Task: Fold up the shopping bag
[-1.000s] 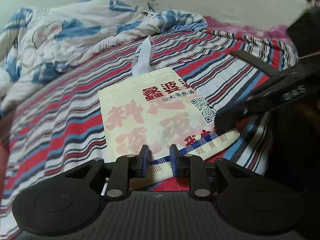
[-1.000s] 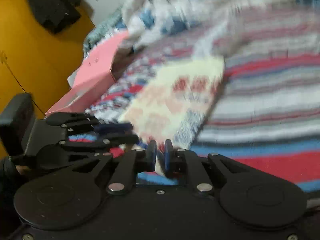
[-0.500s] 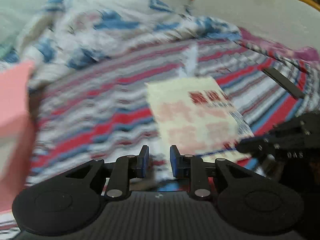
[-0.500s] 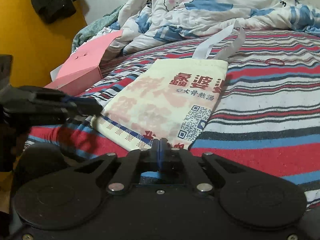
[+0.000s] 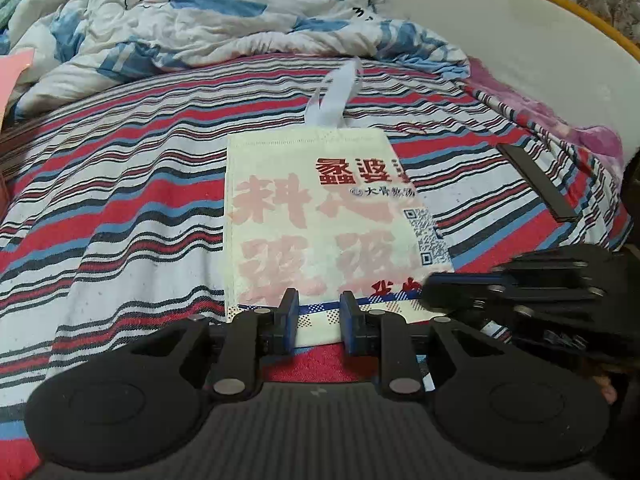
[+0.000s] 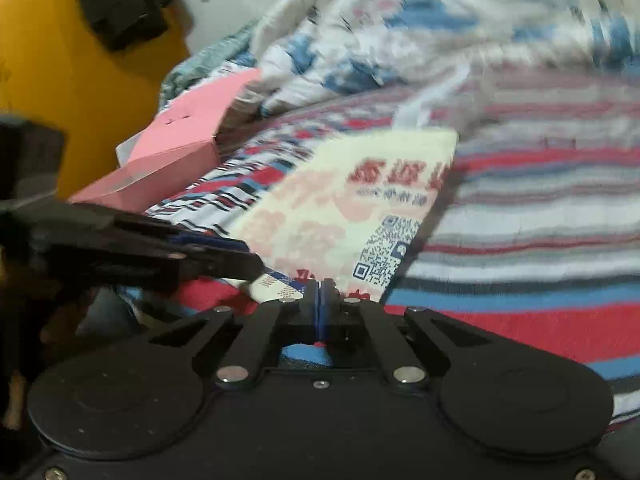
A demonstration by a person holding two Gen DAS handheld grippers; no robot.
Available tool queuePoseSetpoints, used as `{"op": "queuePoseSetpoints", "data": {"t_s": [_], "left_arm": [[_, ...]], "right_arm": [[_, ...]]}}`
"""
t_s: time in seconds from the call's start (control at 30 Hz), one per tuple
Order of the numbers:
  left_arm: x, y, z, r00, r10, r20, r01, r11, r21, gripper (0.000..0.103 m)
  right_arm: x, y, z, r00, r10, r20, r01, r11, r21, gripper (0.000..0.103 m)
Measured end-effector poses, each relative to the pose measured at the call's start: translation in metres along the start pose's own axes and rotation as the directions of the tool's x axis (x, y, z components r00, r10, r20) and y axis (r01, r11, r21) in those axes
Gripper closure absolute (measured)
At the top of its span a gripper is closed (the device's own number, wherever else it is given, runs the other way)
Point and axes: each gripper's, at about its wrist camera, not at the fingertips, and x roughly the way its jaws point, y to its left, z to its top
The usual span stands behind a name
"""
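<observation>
Only the right wrist view shows a pink box [image 6: 176, 160] beside the shopping bag [image 6: 352, 216].

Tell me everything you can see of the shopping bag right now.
The shopping bag is cream, of what looks like non-woven fabric, printed with red and pale pink characters, a blue QR code and a blue checked band along its near edge. It lies flat on the striped sheet, its white handles pointing away toward the quilt. The right hand-held gripper, jaws shut, is at its near edge; whether fabric is pinched is unclear.
</observation>
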Motion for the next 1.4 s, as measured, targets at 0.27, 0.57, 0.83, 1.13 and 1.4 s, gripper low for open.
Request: {"op": "queuePoseSetpoints", "data": {"t_s": [0.27, 0.57, 0.83, 1.13, 1.4], "left_arm": [[0.005, -0.008, 0.010, 0.997, 0.029, -0.068, -0.026, 0.998, 0.052, 0.081], [0.003, 0.004, 0.007, 0.998, -0.039, -0.053, 0.042, 0.998, 0.054, 0.081], [0.002, 0.004, 0.005, 0.999, -0.031, -0.031, 0.032, 0.999, 0.021, 0.081], [-0.008, 0.002, 0.011, 0.999, -0.034, -0.030, 0.034, 0.999, -0.008, 0.081], [0.001, 0.007, 0.014, 0.998, -0.006, -0.057, 0.009, 0.999, 0.049, 0.082]], "right_arm": [[0.002, 0.060, -0.020, 0.980, -0.197, -0.034, 0.121, 0.717, -0.686, 0.063], [0.031, 0.081, -0.024, 0.948, -0.306, -0.086, 0.100, 0.544, -0.833, 0.085], [0.024, 0.068, -0.015, 0.962, -0.244, -0.121, 0.078, 0.672, -0.736, 0.087], [0.024, 0.054, -0.014, 0.977, -0.182, -0.108, 0.065, 0.743, -0.666, 0.089], [0.029, 0.001, 0.034, 0.957, 0.043, -0.288, -0.120, 0.959, -0.257, 0.089]]}}
